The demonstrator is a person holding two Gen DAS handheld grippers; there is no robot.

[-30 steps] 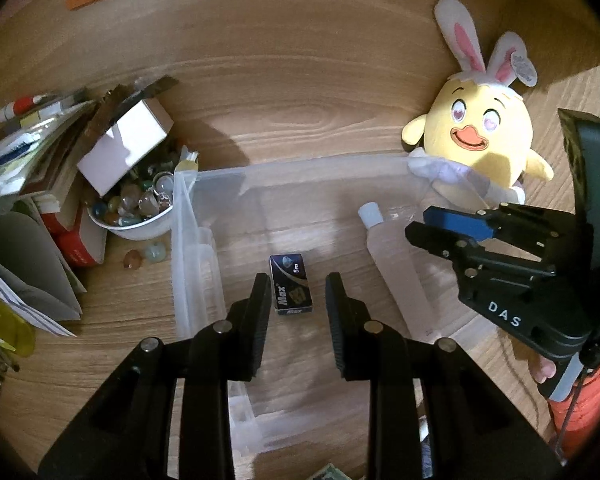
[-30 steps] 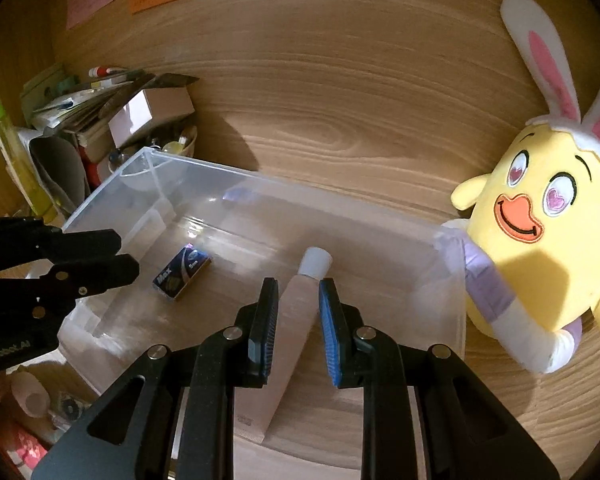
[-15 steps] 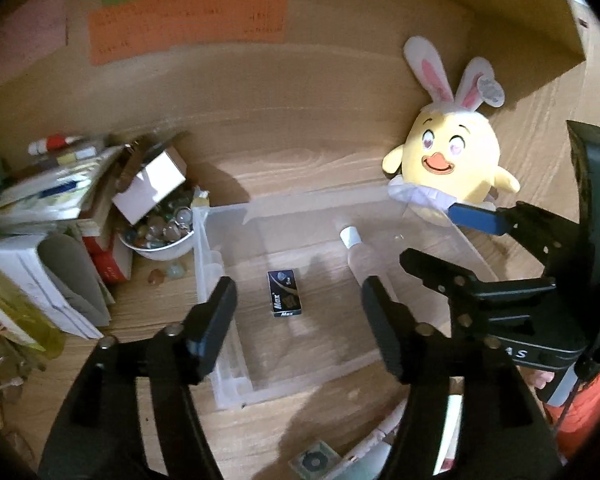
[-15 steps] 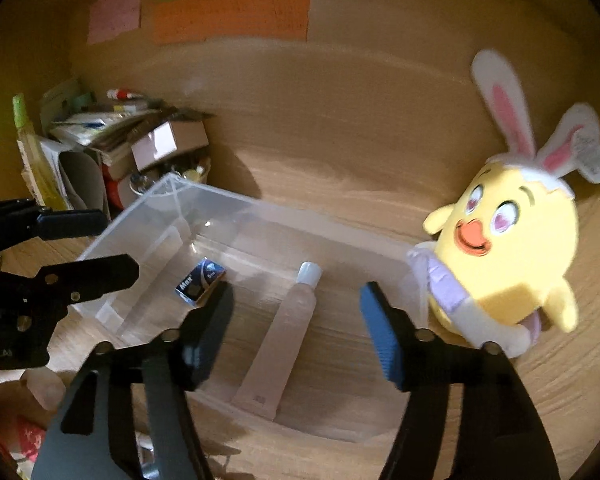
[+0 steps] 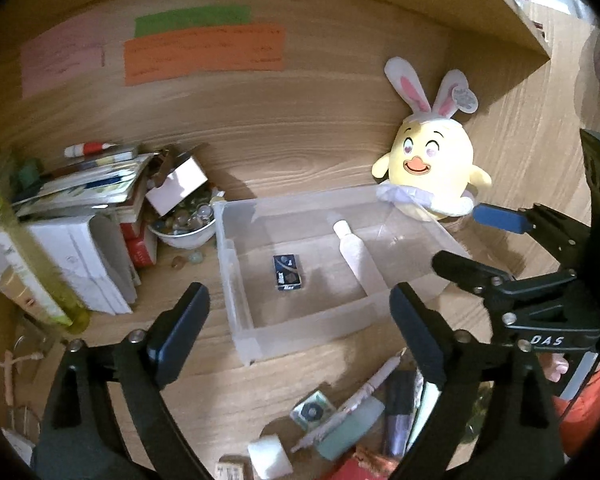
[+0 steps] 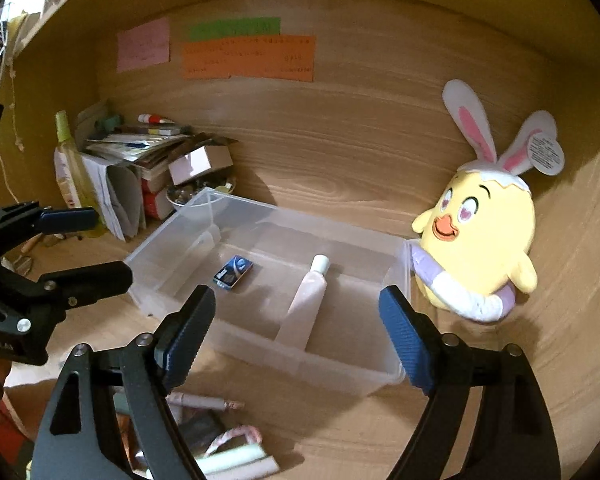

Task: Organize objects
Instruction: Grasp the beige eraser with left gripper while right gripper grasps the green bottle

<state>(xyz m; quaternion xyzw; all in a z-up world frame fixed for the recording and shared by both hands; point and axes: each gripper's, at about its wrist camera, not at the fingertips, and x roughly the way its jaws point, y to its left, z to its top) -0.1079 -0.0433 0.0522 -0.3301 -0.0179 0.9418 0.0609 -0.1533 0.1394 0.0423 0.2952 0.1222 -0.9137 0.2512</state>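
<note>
- Both tools first: the left gripper (image 5: 296, 332) hangs above the near rim of the bin with its fingers spread wide and nothing between them; the right gripper (image 6: 296, 336) does likewise, blue pads far apart, carrying nothing.
- Biggest thing on the wooden desk (image 5: 340, 168): the clear rectangular plastic storage bin (image 5: 236, 288), sitting mid-desk, its far right corner touching the yellow plush chick with bunny ears (image 5: 432, 168), which leans at the back right.
- Left edge of the desk: a leaning stack of books and papers (image 5: 80, 216) with a white bowl of glass marbles (image 5: 184, 228) just beside the bin's far left corner. Untouched, as far as I can judge.
- Inside the bin, two items are already in: a pale pink squeeze tube with a white cap (image 6: 306, 300) lying along the right half, cap towards the back wall, and a small dark blue box (image 6: 233, 272) flat on the floor near the middle. They lie apart.
- Near edge of the desk, in front of the bin: a jumble still waiting — a teal bottle (image 5: 350, 428), a dark purple stick-like item (image 5: 396, 416), a small square packet (image 5: 312, 412), a white block (image 5: 270, 456). Some are blurred; I can't name them better.
- My read: early going. Two pieces binned, the pile at the near edge is the bulk of what's left, and either gripper is free for the next pick.
</note>
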